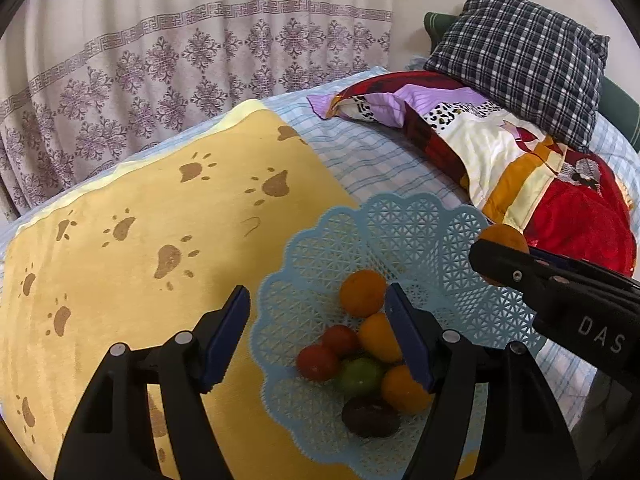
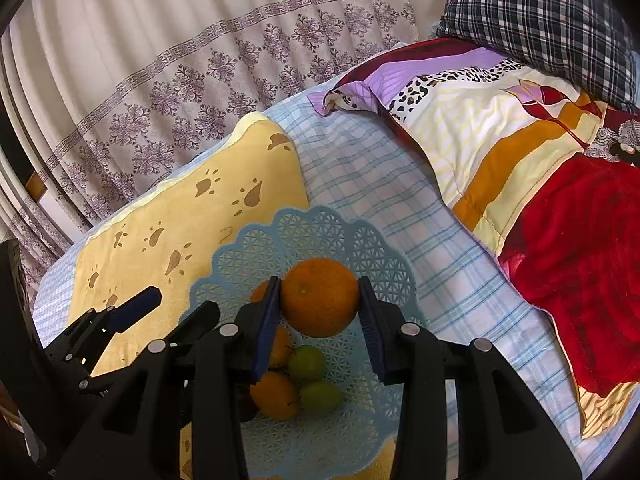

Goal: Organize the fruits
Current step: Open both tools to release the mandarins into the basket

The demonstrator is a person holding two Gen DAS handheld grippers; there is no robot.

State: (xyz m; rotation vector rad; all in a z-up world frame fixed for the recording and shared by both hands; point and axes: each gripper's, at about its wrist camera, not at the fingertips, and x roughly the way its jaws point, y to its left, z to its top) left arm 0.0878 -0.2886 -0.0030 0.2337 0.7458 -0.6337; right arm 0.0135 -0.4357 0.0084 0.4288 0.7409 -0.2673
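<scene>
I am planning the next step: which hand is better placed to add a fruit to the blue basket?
The right. The right gripper is shut on an orange above the blue basket; the left gripper is open and holds nothing.

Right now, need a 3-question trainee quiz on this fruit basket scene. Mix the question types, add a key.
1. True or false: the right tongs are shut on an orange above the blue basket.
2. Multiple choice: what lies between the pads of the left tongs? A) a green fruit, pinched B) nothing gripped; fruit lies in the basket below C) a red fruit, pinched
3. Fill in: the basket sits partly on a yellow ____ printed with paw marks.

Key: 1 true; 2 B; 3 towel
</scene>
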